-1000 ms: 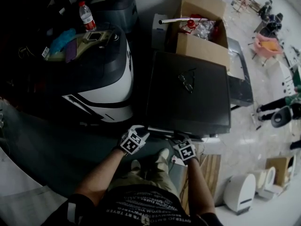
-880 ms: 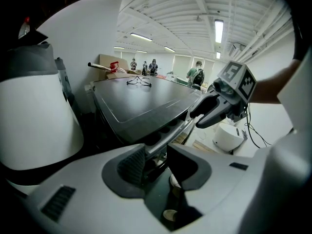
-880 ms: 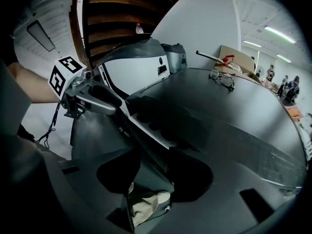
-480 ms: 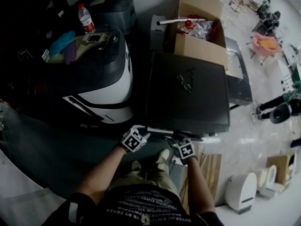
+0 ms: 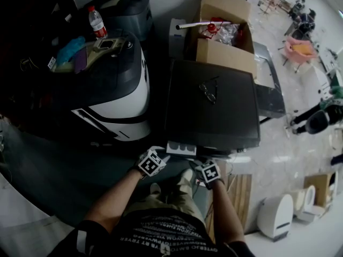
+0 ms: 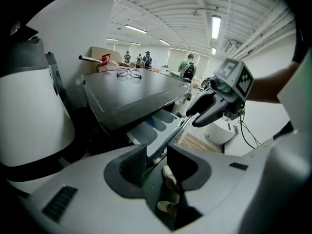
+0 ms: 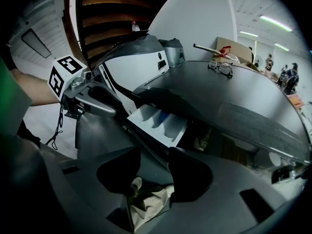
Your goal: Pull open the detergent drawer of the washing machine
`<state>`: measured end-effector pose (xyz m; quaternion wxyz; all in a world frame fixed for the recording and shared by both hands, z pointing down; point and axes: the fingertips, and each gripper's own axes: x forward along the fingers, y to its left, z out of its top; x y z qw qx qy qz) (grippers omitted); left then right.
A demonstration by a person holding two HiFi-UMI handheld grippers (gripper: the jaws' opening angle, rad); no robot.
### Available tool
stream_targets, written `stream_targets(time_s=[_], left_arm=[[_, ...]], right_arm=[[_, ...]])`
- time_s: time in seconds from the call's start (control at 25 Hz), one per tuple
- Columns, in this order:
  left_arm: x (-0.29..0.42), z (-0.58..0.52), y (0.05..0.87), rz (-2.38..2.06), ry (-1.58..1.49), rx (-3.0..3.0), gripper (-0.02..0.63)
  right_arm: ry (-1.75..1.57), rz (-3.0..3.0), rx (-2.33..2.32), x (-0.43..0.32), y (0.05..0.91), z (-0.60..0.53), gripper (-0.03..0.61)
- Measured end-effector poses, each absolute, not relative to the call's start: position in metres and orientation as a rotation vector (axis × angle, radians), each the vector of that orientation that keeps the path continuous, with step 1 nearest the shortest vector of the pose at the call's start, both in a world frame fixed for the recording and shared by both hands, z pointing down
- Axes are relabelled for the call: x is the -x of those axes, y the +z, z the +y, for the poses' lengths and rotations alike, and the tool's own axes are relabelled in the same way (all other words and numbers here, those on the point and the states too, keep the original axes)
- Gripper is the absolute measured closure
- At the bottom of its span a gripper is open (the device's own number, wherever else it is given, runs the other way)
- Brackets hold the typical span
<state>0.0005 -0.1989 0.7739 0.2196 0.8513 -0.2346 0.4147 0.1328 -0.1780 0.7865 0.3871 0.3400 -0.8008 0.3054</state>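
1. The detergent drawer [image 5: 181,148] sat partly out of the washing machine [image 5: 214,116], at the left end of its front, just under the dark top.
2. Its slide axis ran front to back, with the open end pointing out of the machine toward us. The front panel [image 6: 187,123] ran crosswise, left to right.
3. The compartments faced up, and we saw a blue insert [image 6: 157,123] in one.
4. Left gripper [image 5: 162,154]: its fingers [image 6: 132,165] were closed on the front panel near its left end.
5. Right gripper [image 5: 199,163]: its fingers [image 7: 189,175] sat either side of the same panel toward its right end, and looked clamped on it.
6. Both grippers pointed at the machine front, side by side, near each other but apart.
7. Glasses [image 5: 209,91] lay on the machine's top. A cardboard box [image 5: 225,55] stood behind the machine.
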Motion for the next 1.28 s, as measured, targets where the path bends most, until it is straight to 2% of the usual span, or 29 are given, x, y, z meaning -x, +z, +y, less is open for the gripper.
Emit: stream_targets(time_s=[1.28], left_arm=[[-0.008, -0.148, 0.764, -0.524, 1.155, -2.374, 0.492]], right_arm=[[0.83, -2.014, -0.851, -0.128, 0.787, -0.124, 0.42]])
